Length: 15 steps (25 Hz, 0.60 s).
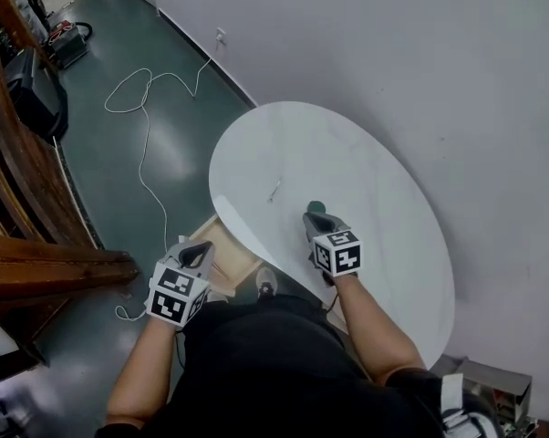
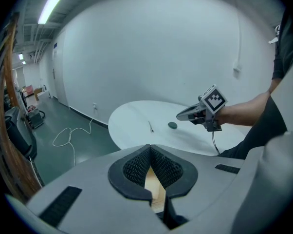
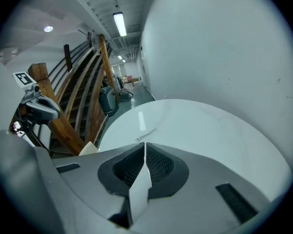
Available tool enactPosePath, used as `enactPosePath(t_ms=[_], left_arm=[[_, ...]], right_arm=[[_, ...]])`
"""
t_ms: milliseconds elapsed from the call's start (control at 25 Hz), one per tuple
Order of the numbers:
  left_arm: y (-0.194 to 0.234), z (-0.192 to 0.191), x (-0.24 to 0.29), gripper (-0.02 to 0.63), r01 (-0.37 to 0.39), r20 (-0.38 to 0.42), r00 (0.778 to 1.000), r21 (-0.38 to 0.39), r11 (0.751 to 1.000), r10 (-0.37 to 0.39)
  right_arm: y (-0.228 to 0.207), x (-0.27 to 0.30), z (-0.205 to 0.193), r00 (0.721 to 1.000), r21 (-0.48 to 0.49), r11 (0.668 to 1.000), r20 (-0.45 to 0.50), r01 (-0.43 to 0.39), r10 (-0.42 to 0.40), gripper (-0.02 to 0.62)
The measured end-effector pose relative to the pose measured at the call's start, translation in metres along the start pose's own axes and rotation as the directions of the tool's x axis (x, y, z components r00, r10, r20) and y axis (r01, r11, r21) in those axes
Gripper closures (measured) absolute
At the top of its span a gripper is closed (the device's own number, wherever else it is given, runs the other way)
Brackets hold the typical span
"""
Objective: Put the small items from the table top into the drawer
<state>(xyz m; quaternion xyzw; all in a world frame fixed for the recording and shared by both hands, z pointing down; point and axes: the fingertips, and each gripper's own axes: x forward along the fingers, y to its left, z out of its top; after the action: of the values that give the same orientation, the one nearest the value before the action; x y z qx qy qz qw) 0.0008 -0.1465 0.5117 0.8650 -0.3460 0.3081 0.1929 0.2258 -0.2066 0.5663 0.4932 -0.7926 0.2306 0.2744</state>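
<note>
A white oval table (image 1: pixel 366 181) carries two small items: a thin metal stick (image 1: pixel 274 191) and a dark green round piece (image 1: pixel 316 206). My right gripper (image 1: pixel 313 218) is shut and empty, low over the table, its tips just behind the green piece. In the right gripper view the shut jaws (image 3: pixel 145 144) point at the thin stick (image 3: pixel 146 130); the green piece is hidden there. My left gripper (image 1: pixel 201 250) is shut and empty over the open wooden drawer (image 1: pixel 227 245) at the table's near left edge. The left gripper view shows the drawer's wood (image 2: pixel 154 189) through its jaws.
A white cable (image 1: pixel 142 108) snakes over the green floor left of the table. Dark wooden stair rails (image 1: pixel 24 181) stand at the far left. A white wall runs behind the table. A box of parts (image 1: pixel 493 386) sits at the lower right.
</note>
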Motion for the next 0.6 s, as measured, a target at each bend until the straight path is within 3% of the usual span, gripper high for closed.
enactPosePath(t_ms=[200, 600], left_arm=[[0.003, -0.002, 0.0, 0.592, -0.015, -0.01, 1.0, -0.015, 1.0, 0.015], [0.012, -0.01, -0.005, 0.592, -0.067, -0.039, 0.997, -0.06, 0.996, 0.065]], right_arm=[[-0.04, 0.01, -0.021, 0.994, -0.017, 0.996, -0.073, 0.082, -0.083, 0.567], [-0.058, 0.043, -0.05, 0.977, -0.09, 0.993, -0.197, 0.071, -0.088, 0.469]])
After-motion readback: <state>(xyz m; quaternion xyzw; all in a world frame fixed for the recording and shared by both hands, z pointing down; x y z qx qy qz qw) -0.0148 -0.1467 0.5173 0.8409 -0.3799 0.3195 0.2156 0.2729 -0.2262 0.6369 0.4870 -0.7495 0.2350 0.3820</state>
